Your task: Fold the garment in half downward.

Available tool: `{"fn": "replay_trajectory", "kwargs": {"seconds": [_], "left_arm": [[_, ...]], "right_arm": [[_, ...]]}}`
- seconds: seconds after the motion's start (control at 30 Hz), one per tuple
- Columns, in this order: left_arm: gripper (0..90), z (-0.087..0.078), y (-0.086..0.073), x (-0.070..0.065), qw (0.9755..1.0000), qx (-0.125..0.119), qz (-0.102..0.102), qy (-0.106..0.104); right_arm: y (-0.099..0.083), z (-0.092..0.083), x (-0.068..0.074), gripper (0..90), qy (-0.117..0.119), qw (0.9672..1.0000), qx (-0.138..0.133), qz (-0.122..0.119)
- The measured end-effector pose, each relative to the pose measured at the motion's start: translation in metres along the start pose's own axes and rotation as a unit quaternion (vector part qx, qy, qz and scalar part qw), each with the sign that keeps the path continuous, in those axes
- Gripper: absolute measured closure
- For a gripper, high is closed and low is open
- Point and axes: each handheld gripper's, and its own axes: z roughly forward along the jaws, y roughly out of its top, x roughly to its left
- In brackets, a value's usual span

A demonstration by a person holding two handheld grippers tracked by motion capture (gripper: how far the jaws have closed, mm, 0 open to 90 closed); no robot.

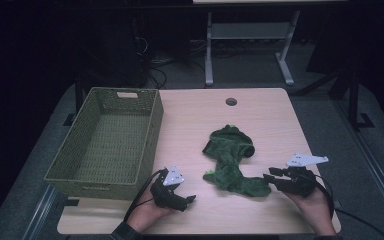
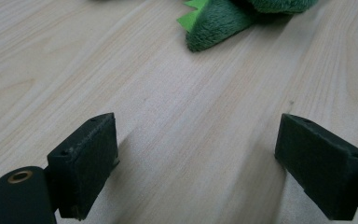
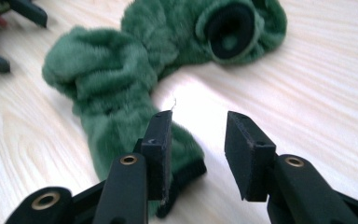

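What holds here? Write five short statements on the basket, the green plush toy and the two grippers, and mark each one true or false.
1. The woven basket holds the green plush toy. False: the toy lies on the table, and the basket is empty.
2. The left gripper is open, with bare tabletop between its jaws. True.
3. The right gripper is shut on the toy. False: its jaws stand apart at the toy's dark-edged end, with a gap between them.
4. The basket sits at the table's left side, the toy toward the middle. True.
5. The toy is red. False: it is green.
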Motion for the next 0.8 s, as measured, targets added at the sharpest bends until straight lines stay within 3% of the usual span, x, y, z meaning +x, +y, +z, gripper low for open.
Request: {"fn": "replay_trajectory", "kwargs": {"seconds": [0.5,0.8], "left_arm": [[12.3,0.000,0.000,0.000,1.0000,0.002,0.000,0.000],[12.2,0.000,0.000,0.000,1.0000,0.002,0.001,-0.001]], "right_arm": [[-0.036,-0.014,0.005,60.6,0.012,0.9996,0.026,0.008],[-0.045,-0.011,0.006,59.4,0.039,0.9985,0.033,0.018]]}}
